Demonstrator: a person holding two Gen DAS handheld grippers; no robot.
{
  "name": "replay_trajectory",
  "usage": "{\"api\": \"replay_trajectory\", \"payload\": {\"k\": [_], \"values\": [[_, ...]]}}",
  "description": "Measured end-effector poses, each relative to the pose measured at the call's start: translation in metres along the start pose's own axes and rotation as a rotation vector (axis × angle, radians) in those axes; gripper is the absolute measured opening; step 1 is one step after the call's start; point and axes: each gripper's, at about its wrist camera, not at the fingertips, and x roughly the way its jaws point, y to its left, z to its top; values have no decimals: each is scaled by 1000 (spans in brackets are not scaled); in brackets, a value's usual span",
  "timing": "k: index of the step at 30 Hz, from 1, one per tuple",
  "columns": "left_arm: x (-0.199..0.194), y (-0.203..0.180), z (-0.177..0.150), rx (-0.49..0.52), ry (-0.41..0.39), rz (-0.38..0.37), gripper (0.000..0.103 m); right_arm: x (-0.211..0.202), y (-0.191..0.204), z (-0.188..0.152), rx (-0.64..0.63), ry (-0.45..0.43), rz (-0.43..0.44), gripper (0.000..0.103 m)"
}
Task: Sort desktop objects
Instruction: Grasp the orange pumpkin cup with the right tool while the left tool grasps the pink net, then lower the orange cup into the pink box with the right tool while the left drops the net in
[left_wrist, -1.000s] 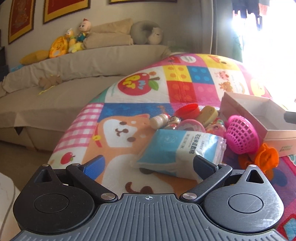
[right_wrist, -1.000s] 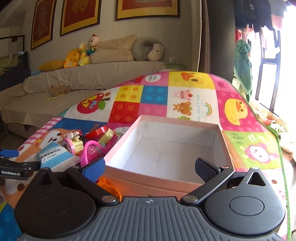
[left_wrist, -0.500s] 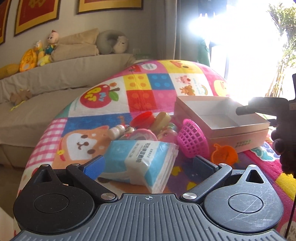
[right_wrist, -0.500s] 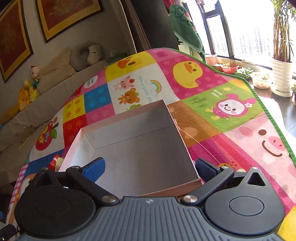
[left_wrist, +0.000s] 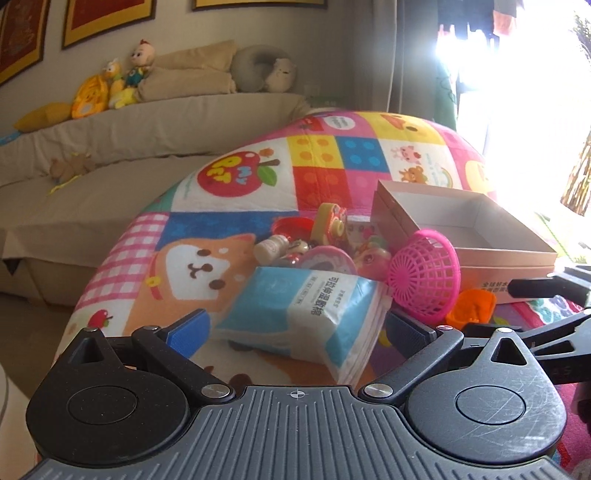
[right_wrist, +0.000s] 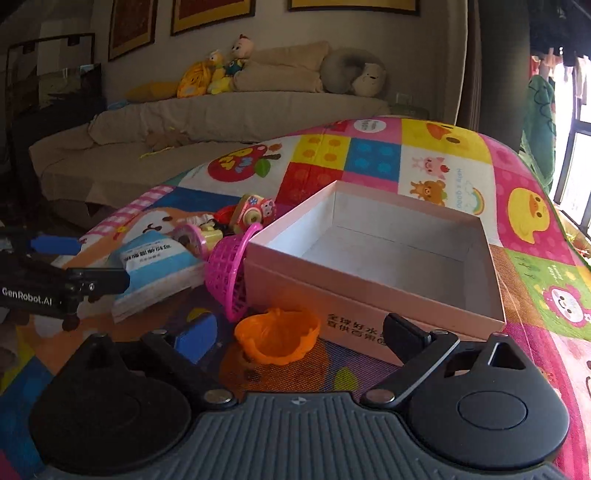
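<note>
Reaching low over the play mat (left_wrist: 236, 192), the left gripper (left_wrist: 297, 326) has its fingers spread wide apart with nothing between the pads. The blue-and-white tissue pack (left_wrist: 310, 306) lies on the mat straight ahead, its near corner reaching into the gap between the fingertips; whether either pad touches it cannot be told. Just behind the pack sits a heap of small toys: a pink round lid (left_wrist: 327, 258), a small white bottle (left_wrist: 271, 248) on its side, a red cap (left_wrist: 293, 226) and a yellow toy camera (left_wrist: 328, 221). To the right of the pack a pink mesh basket (left_wrist: 424, 280) lies tipped on its side, leaning against the wall of the open pink box (left_wrist: 498, 254). An orange cup (left_wrist: 471, 306) lies beside the basket, near the box's front wall.

The right gripper (right_wrist: 301, 332) likewise has its fingers wide apart and holds nothing. The orange cup (right_wrist: 279, 334) lies on the mat directly between its fingertips, open side up and tilted; no contact with either pad is clear. Just beyond it, the pink mesh basket (right_wrist: 231, 273) rests against the corner of the pink box (right_wrist: 369, 295), which stands ahead and to the right. Left of the basket lies the tissue pack (right_wrist: 155, 269), with the left gripper (right_wrist: 79, 262) beside it. Farther back stretches a beige sofa (right_wrist: 221, 122) with plush toys (right_wrist: 221, 70) along its top.
</note>
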Motion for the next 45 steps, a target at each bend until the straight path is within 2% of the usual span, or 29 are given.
{"api": "replay_trajectory", "payload": {"k": [3, 4, 11, 15, 18, 19, 21, 26, 32, 35, 38, 39, 41, 45], "values": [[-5, -10, 5, 28, -16, -30, 103, 21, -3, 0, 45, 51, -10, 77], [-5, -12, 7, 29, -17, -38, 103, 25, -7, 0, 67, 68, 2, 61], [17, -41, 19, 13, 13, -157, 103, -16, -20, -21, 101, 27, -29, 60], [36, -72, 20, 85, 19, -147, 103, -38, -28, -48, 125, 30, -84, 60], [48, -88, 20, 136, 8, -114, 101, -50, -35, -56, 178, -5, -93, 63], [52, -92, 20, 154, 1, -96, 100, -53, -36, -56, 189, -27, -103, 76], [56, -94, 19, 183, -14, -59, 98, -52, -37, -56, 197, -34, -111, 84], [56, -72, 18, 203, -39, 32, 99, -52, -36, -56, 187, -33, -102, 85], [57, -33, 25, 168, -34, 159, 98, -47, -36, -52, 191, -19, -110, 88], [48, -26, 27, 126, -35, 94, 98, -45, -36, -52, 196, -11, -111, 89], [41, -41, 25, 152, -53, 23, 96, -44, -36, -52, 198, -6, -112, 89], [40, -47, 24, 171, -58, 17, 91, -44, -37, -51, 200, -4, -114, 89], [41, -58, 21, 205, -56, 5, 86, -44, -37, -52, 202, -4, -119, 89], [41, -69, 12, 249, -39, -23, 86, -45, -37, -52, 206, -9, -125, 90]]}}
